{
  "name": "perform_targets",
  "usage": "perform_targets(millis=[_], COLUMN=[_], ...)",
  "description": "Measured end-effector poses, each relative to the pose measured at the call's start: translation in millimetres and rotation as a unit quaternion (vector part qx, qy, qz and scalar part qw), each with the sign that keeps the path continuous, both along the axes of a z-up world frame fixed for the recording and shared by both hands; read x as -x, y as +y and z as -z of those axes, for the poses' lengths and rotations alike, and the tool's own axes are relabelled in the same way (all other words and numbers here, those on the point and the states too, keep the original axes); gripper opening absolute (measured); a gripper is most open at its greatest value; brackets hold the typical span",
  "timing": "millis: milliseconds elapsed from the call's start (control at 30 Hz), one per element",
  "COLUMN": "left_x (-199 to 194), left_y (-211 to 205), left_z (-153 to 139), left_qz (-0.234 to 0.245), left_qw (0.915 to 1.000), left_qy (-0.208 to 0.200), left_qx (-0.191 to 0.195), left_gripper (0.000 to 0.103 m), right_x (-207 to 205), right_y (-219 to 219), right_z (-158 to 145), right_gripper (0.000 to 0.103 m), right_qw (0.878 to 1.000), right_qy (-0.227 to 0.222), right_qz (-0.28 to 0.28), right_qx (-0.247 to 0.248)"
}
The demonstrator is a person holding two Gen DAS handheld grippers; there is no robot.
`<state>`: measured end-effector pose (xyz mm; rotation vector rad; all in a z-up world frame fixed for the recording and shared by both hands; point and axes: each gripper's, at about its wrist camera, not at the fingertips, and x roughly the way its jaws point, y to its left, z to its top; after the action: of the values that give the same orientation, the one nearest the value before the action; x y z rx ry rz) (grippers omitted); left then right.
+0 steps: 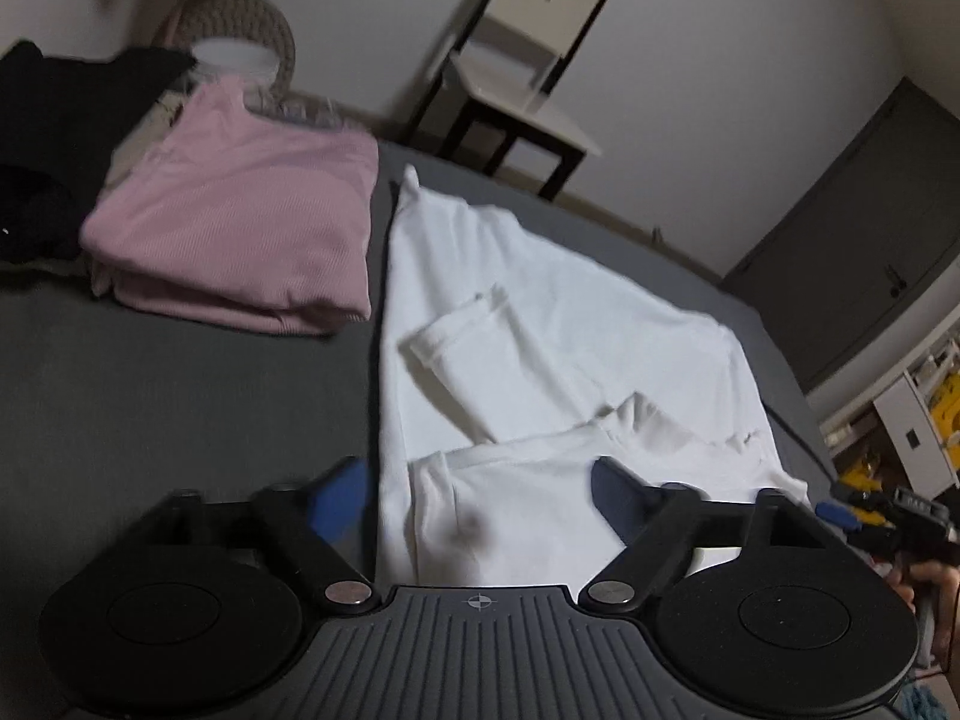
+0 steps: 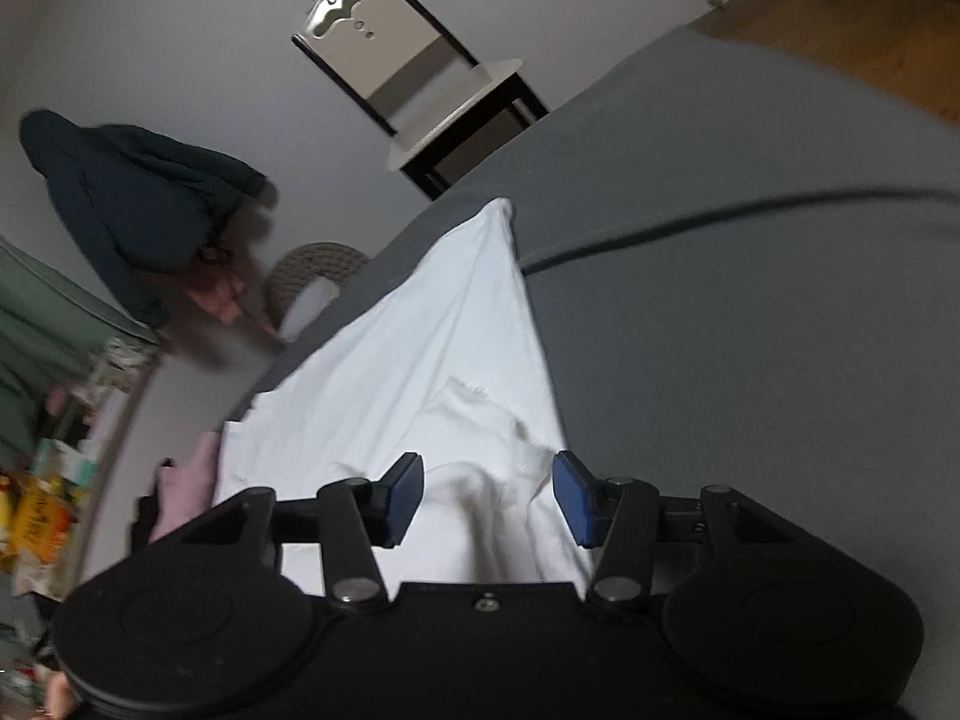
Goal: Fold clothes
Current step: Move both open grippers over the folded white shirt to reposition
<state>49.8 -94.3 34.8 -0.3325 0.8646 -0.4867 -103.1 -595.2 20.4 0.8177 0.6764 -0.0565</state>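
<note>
White garment (image 1: pixel 540 324) lies on grey bed (image 1: pixel 150 390); both grippers (image 1: pixel 480 498) (image 2: pixel 486 498) gape wide, seemingly empty.

White shirt (image 1: pixel 540 324), pink sweater (image 1: pixel 240 222), grey bedsheet (image 1: pixel 150 396)

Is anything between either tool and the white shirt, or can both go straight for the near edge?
Nothing visible blocks them. The left tool and right tool both hang open directly over the white shirt. The folded pink garment lies off to the side, apart from it.
</note>
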Motion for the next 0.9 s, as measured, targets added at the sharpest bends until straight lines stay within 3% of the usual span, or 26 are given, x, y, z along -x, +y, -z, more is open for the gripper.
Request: perform_targets(millis=[167, 233, 300, 367, 433, 533, 633, 700, 833, 900], left_x=[0.0, -0.6, -1.9, -2.7, -1.7, 5.1, 15.1, 19.4, 29.5, 39.1], left_y=[-11.4, -14.9, -17.2, -19.6, -23.2, -26.9, -32.3, -40.1, -62.0, -72.4], left_z=[1.6, 3.4, 6.6, 11.6, 16.5, 11.1, -4.0, -16.2, -26.6, -25.6], left_qz=[0.020, 0.027, 0.021, 0.019, 0.021, 0.000, -0.016, -0.008, 0.030, 0.046], left_qw=[0.9994, 0.9992, 0.9990, 0.9987, 0.9980, 0.9971, 0.9933, 0.9904, 0.9926, 0.9936], left_qy=[0.001, 0.004, 0.011, 0.020, 0.021, -0.017, -0.084, -0.117, -0.109, -0.098], left_qx=[-0.029, -0.029, -0.037, -0.044, -0.056, -0.074, -0.078, -0.073, -0.046, -0.034], left_gripper=[0.082, 0.074, 0.056, 0.049, 0.048, 0.048, 0.048, 0.048, 0.048, 0.048], right_x=[-4.2, -6.1, -9.1, -10.9, -7.5, -1.0, 2.3, -1.9, -14.0, -16.5], right_y=[14.5, 21.6, 27.2, 30.0, 26.6, 16.1, 10.1, 9.8, 12.7, 31.3], right_z=[13.9, 16.6, 17.3, 15.6, 13.5, 13.1, 8.2, 9.2, 18.0, 11.3], right_gripper=[0.047, 0.047, 0.047, 0.047, 0.049, 0.049, 0.040, 0.034, 0.034, 0.024], right_qw=[1.000, 0.999, 0.999, 0.999, 0.999, 0.998, 0.998, 0.999, 0.999, 0.996], right_qy=[-0.025, -0.036, -0.039, -0.040, -0.042, -0.043, -0.037, -0.032, -0.025, -0.039], right_qz=[0.001, -0.006, -0.018, -0.014, 0.011, 0.053, 0.048, 0.016, -0.006, -0.048], right_qx=[-0.006, -0.002, 0.007, 0.023, 0.027, 0.003, 0.021, 0.026, 0.027, 0.072])
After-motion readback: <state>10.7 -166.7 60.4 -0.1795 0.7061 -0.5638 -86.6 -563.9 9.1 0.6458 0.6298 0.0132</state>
